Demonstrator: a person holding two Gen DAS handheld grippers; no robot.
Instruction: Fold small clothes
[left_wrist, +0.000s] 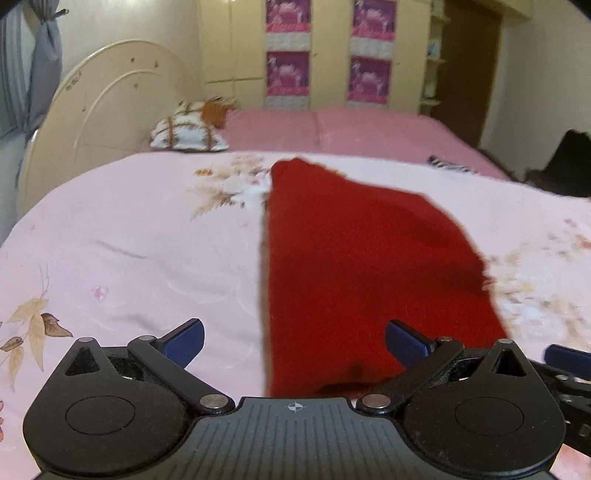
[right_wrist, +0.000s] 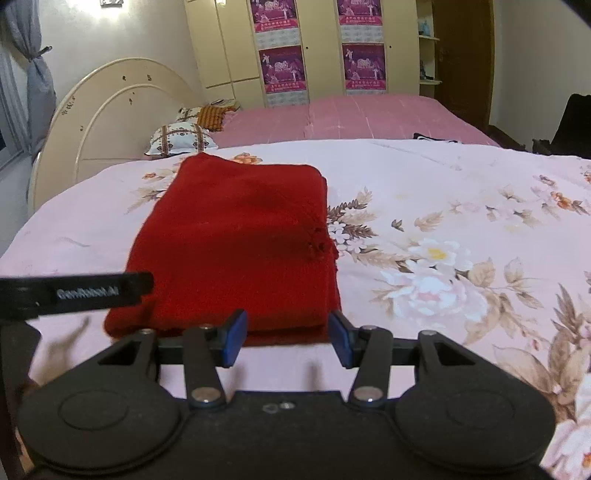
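Note:
A red knit garment (right_wrist: 240, 251) lies folded in a flat rectangle on the pink floral bedspread (right_wrist: 461, 229). In the right wrist view my right gripper (right_wrist: 288, 341) is open, its blue pads just short of the near folded edge, holding nothing. In the left wrist view the same red garment (left_wrist: 351, 266) stretches away from me, its near end between my open fingers. My left gripper (left_wrist: 293, 341) is open wide and empty. A black part of the left gripper (right_wrist: 74, 293) shows at the left of the right wrist view, over the garment's near left corner.
A cream curved headboard (right_wrist: 110, 122) and patterned pillows (right_wrist: 181, 138) stand at the far left. A second bed with a pink cover (right_wrist: 369, 118) lies beyond. Wardrobes with purple posters (right_wrist: 284, 70) line the back wall. A dark object (right_wrist: 569, 125) sits at the far right.

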